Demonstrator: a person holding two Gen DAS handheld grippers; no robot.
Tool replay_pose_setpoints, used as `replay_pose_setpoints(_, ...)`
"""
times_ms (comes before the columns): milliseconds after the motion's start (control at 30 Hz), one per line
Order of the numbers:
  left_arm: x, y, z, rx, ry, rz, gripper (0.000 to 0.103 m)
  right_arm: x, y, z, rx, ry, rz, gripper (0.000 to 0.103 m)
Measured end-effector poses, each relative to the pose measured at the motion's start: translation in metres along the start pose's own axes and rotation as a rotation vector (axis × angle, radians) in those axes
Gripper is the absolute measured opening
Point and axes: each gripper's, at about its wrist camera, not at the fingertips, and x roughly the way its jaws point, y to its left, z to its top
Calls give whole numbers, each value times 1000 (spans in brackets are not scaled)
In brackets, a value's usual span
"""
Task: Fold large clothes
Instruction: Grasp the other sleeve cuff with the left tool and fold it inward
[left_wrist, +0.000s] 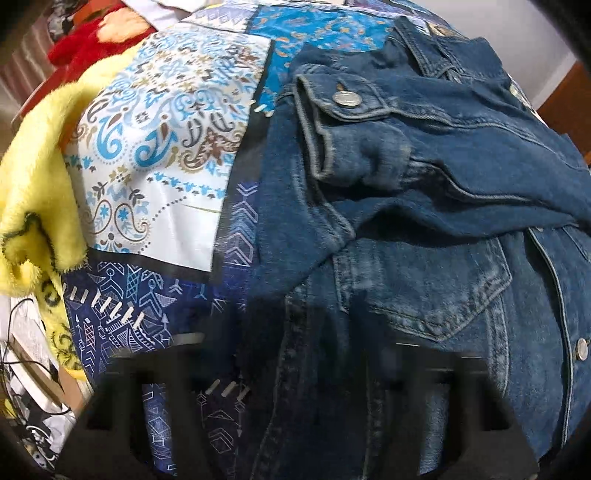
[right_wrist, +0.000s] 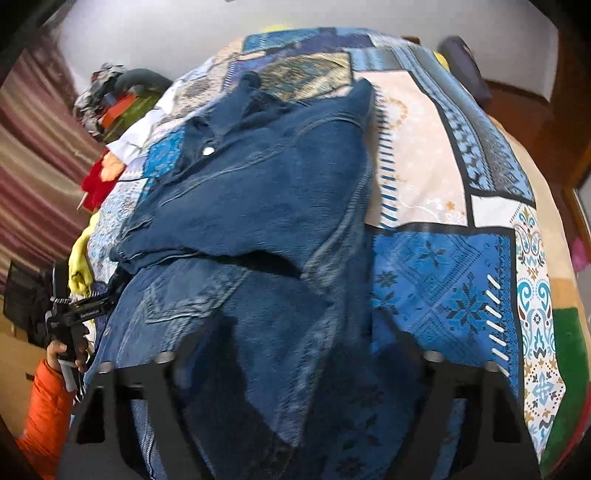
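Patchwork bedspread (right_wrist: 443, 280), printed in blue, cream and white panels, covers the bed and bears every other item. Denim jacket (right_wrist: 258, 221) lies on the middle of this spread, front up, with one cuffed sleeve (left_wrist: 369, 147) folded across the chest above a flapped breast pocket (left_wrist: 424, 288); metal snap buttons show on cuff and placket. Yellow fleece blanket (left_wrist: 33, 192) rests at the spread's left edge, with a red garment (left_wrist: 85, 44) beyond it. Left gripper (left_wrist: 295, 369) hangs over the jacket's lower edge, fingers spread wide with nothing between them; its handle and the person's hand (right_wrist: 62, 354), in an orange cuff, appear in the right wrist view. Right gripper (right_wrist: 295, 369) is likewise spread wide above the jacket's hem, and whether its fingers touch the denim cannot be told.
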Motion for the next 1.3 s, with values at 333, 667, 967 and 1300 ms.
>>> replay_pose_setpoints(333, -33, -26, 15, 20, -56, 0, 11, 5, -4, 25, -18, -49, -38, 14)
replay_pose_setpoints(667, -51, -19, 50, 100, -71, 40, 23, 11, -15, 66, -52, 12, -49, 14)
replay_pose_setpoints(967, -64, 9, 57, 86, -95, 56, 66, 3, -36, 55, -54, 124, -35, 15)
replay_pose_setpoints(1300, -62, 16, 112, 4, -131, 55, 73, -42, -14, 82, -140, 8, -101, 15)
